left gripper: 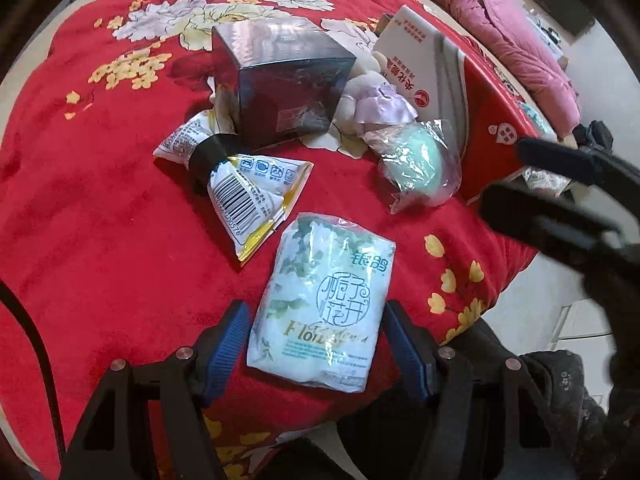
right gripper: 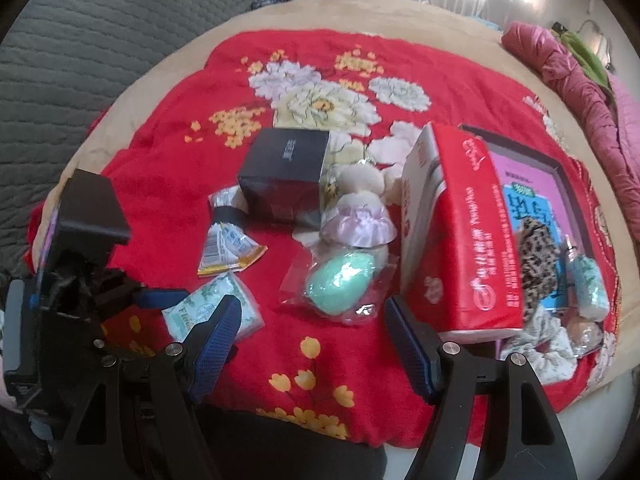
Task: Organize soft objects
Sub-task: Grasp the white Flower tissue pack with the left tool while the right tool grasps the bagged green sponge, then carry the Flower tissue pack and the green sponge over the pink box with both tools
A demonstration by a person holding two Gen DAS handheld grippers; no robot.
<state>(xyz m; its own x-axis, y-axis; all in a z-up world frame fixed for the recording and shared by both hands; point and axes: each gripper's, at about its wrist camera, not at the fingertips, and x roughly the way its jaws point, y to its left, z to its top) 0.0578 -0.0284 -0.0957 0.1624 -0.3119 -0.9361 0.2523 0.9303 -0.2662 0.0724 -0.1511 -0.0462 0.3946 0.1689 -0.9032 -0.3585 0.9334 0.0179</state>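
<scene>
The left gripper (left gripper: 316,344) stands wide around the tissue pack (left gripper: 324,308) near the blanket's (left gripper: 100,200) edge, ready to squeeze it. The right gripper (right gripper: 312,344) is wide and empty near the green sponge (right gripper: 340,288).

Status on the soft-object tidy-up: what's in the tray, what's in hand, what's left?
Done: a leopard-print scrunchie and a few other small soft items lie in the tray. In hand: nothing gripped; the left gripper is open astride the tissue pack. Left: bagged green sponge, plush toy, clipped sachet.
</scene>
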